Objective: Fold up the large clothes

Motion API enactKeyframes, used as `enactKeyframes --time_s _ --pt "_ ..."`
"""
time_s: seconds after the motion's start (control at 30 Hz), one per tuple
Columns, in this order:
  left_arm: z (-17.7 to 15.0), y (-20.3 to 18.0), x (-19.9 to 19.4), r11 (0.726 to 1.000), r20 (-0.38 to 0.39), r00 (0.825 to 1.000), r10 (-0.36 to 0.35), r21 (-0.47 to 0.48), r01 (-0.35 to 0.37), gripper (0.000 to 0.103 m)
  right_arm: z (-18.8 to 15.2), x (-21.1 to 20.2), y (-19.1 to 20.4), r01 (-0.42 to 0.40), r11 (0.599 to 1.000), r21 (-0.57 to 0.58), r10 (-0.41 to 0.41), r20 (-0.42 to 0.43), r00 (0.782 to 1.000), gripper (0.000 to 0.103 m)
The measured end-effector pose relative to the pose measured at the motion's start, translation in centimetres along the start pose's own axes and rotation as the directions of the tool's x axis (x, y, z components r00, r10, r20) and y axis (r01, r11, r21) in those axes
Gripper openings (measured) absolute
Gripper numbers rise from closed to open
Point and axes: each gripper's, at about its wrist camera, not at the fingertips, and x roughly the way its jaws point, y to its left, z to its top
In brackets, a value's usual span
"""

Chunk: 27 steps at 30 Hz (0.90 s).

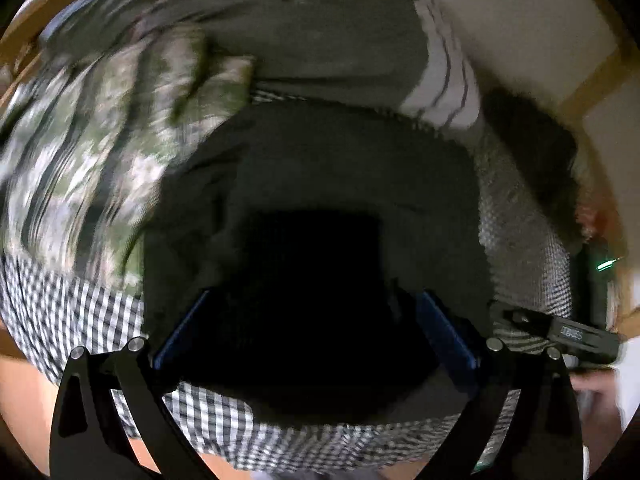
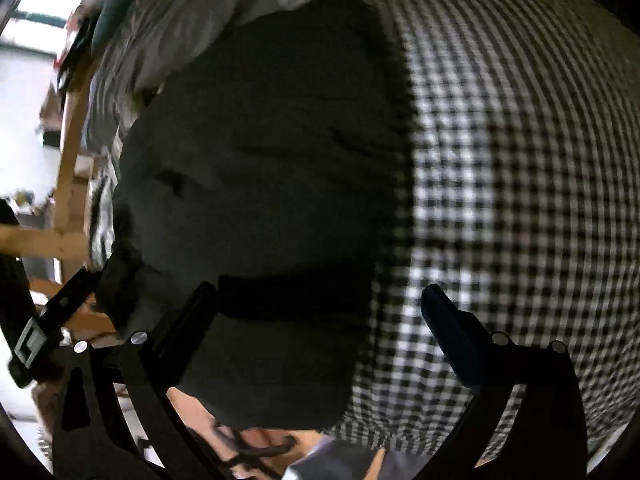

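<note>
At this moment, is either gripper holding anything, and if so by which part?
Nothing is held. The left gripper and right gripper both stand open over the dark garment, which lies on the checked cloth.

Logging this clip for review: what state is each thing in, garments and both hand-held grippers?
Dark garment: lying on the checked cloth, creased, not gripped.
Checked cloth: spread flat beneath the dark garment.
Floral fabric: bunched up beside the dark garment, blurred.
Striped white fabric: crumpled beyond the dark garment.
Left hand-held gripper: open, over the dark garment.
Right hand-held gripper: open, straddling the dark garment's edge.
</note>
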Motion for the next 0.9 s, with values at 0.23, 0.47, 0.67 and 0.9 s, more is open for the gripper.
enactKeyframes --time_s 0.23,0.47,0.67,0.9 --pt "-5.9 10.6 0.5 0.869 -0.035 0.969 -0.245 -0.450 0.203 0.098 0.7 2.9 -3.8 -0.258 0.957 0.135 0.267 -0.054 0.962 0.101" --pt "-6.8 12.3 4.3 0.714 0.069 0.895 -0.441 -0.577 0.397 0.098 2.2 6.7 -4.7 -0.421 0.874 0.243 0.454 -0.099 0.886 0.101" --pt "-4.4 10.7 6.9 0.663 0.051 0.823 -0.565 -0.566 0.490 0.098 3.2 7.3 -4.4 -0.422 0.864 0.274 0.472 -0.149 0.869 0.101" --pt "-4.2 10.3 10.0 0.615 -0.027 0.788 -0.615 -0.641 0.458 0.099 2.3 7.9 -5.4 -0.492 0.789 0.368 0.557 -0.090 0.825 0.101"
